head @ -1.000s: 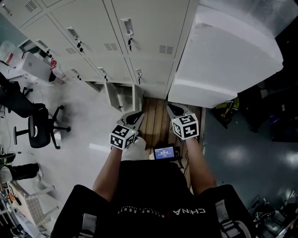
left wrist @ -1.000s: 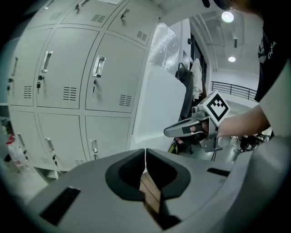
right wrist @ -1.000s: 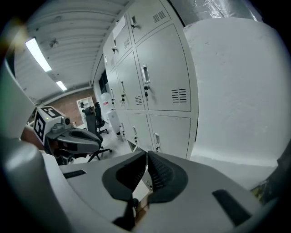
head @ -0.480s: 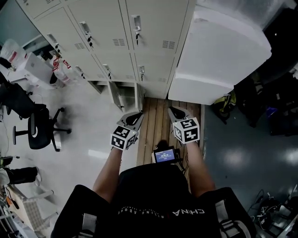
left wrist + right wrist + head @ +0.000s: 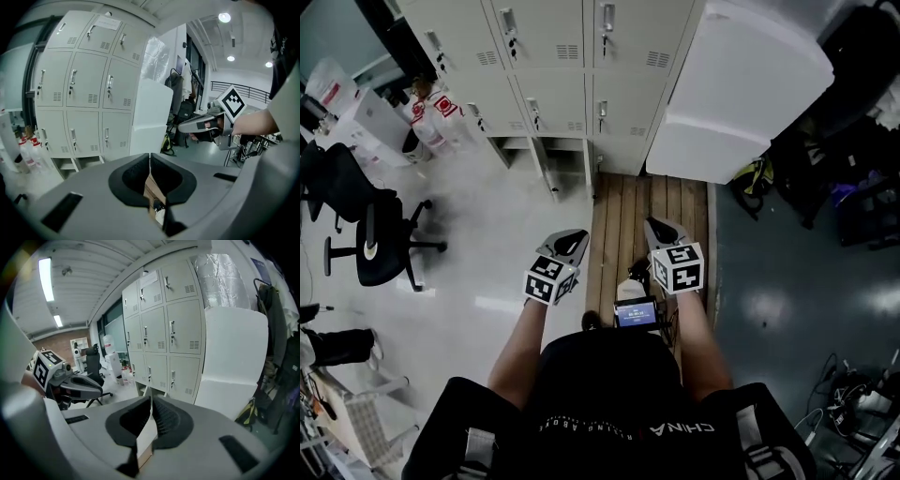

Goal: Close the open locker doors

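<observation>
A bank of pale grey lockers (image 5: 581, 56) stands ahead of me, its upper doors shut. In the bottom row an open compartment (image 5: 567, 148) shows, with two thin doors (image 5: 547, 171) standing out over the floor. The left gripper view shows the same open bottom compartments (image 5: 77, 162). My left gripper (image 5: 574, 236) and right gripper (image 5: 654, 225) are held side by side in front of my body, well short of the lockers. Both are shut with nothing between their jaws, as the left gripper (image 5: 150, 155) and right gripper (image 5: 150, 398) show in their own views.
A large white block (image 5: 741, 94) stands against the lockers on the right. Wooden planks (image 5: 623, 211) run from my feet to the lockers. A black office chair (image 5: 380, 239) and bottles (image 5: 441, 112) stand at the left. A small screen (image 5: 635, 312) hangs at my waist.
The lockers have slid up and away in the head view, and more floor shows in front of me. Both grippers stay shut and keep their places by my body.
</observation>
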{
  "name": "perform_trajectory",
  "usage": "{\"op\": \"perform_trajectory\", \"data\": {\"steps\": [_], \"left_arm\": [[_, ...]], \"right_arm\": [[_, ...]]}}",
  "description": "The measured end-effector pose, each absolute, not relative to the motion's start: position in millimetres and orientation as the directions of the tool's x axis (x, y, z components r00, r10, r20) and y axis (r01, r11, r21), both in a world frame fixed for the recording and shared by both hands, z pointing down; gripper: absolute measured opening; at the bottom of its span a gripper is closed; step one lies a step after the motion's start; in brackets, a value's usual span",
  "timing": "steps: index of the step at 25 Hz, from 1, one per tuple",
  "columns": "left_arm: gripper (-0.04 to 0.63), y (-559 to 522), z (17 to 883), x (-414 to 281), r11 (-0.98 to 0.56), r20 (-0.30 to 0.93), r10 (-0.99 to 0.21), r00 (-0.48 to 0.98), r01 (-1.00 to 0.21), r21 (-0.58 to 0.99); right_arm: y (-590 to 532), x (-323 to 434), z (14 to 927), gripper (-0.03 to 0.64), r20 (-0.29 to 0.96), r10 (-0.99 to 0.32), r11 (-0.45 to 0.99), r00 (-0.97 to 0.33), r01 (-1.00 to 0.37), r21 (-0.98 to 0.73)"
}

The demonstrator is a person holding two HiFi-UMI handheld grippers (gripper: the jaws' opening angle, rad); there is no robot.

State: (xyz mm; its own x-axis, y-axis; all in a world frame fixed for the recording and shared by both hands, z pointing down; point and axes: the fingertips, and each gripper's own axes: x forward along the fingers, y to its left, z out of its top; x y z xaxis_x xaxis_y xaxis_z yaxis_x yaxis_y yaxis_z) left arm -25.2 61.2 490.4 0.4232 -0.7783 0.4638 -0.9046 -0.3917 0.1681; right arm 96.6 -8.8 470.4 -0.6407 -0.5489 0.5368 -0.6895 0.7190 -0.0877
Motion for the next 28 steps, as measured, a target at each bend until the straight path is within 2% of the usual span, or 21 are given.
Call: {"op": "perform_trajectory", "data": {"steps": [9, 19, 28], "left_arm": [[0.025, 111, 480, 6, -0.421, 0.424, -0.784, 0.453, -0.89, 0.172], [0.025, 123, 492, 27, -0.332, 0.457, -0.803, 0.384, -0.923, 0.192], [0.025, 124, 483, 72, -0.382, 0.475, -0.783, 0.402, -0.913, 0.143]], "right_arm": [[62, 141, 468, 0.04, 0.563, -0.584, 0.676, -0.585, -0.734, -0.062], [77, 181, 466, 0.04, 0.575, -0.579, 0.689, -0.578, -0.724, -0.033], [71, 219, 467, 0.04, 0.559, -0.582, 0.685, -0.591, -0.726, -0.054]]}}
